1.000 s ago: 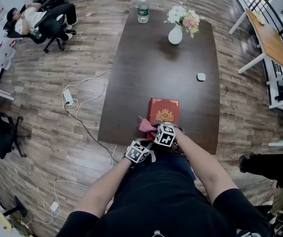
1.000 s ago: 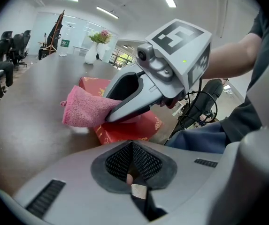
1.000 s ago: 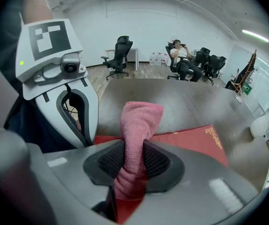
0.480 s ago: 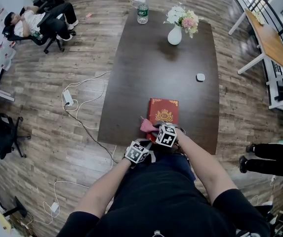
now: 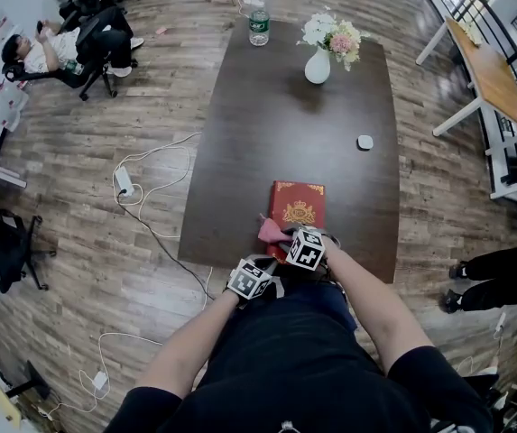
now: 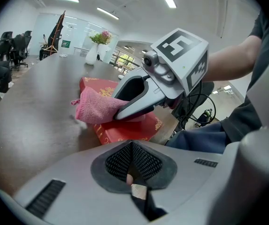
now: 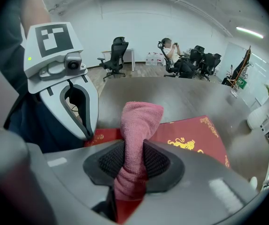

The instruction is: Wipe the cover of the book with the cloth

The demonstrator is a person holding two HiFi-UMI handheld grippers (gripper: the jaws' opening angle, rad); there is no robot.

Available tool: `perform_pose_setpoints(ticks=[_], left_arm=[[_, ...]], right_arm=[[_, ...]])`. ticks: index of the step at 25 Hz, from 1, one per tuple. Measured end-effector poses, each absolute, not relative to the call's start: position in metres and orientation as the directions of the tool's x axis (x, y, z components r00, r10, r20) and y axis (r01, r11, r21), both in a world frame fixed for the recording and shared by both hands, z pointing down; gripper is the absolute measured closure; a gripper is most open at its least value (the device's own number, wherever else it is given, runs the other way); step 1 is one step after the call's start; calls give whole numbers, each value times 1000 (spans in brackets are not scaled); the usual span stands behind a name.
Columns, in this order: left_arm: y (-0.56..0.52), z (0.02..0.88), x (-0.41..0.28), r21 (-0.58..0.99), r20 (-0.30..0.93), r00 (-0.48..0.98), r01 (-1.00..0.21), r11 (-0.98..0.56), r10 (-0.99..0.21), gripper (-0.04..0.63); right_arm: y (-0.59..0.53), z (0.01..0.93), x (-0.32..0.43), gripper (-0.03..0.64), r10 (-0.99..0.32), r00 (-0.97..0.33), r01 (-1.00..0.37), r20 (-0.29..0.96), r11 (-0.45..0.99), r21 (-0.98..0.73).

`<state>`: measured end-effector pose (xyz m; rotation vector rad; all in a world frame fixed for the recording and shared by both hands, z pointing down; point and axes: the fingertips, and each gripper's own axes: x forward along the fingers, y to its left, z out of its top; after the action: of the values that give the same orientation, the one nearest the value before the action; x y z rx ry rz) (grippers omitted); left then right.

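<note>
Table (image 5: 267,133) | right gripper (image 7: 133,161) clamps cloth (image 7: 141,121) on book (image 5: 300,204), barely shifted | left gripper (image 6: 132,170) closed empty

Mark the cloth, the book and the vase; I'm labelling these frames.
cloth (image 7: 141,125): right gripper view, middle of pink fold.
book (image 5: 300,206): head view, middle of red cover.
vase (image 5: 318,67): head view, white body.

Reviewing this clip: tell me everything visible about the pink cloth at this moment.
The cloth is pink, soft terry-like fabric, bunched into a thick roll. The right gripper is shut on it, clamping it from both sides. Its free end pokes forward past the jaws and appears to rest on the near left part of the red book, on its cover.
</note>
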<state>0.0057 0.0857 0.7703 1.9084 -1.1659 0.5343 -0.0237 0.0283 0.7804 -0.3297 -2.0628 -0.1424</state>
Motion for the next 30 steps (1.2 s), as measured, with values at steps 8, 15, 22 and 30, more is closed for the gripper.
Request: perform_pose_setpoints(ticks=[8, 15, 22, 30], left_arm=[[88, 769, 8, 425, 697, 482, -874, -235, -531, 600], [87, 769, 4, 424, 697, 483, -874, -238, -530, 600], [87, 769, 6, 416, 705, 481, -876, -246, -521, 600], [86, 768, 5, 412, 711, 478, -878, -245, -516, 600]], right_arm=[[28, 779, -17, 504, 167, -467, 279, 868, 960, -34], [26, 779, -16, 505, 166, -461, 277, 872, 960, -36], [24, 779, -10, 505, 162, -462, 270, 872, 962, -36], [20, 779, -4, 503, 159, -461, 263, 873, 964, -37]])
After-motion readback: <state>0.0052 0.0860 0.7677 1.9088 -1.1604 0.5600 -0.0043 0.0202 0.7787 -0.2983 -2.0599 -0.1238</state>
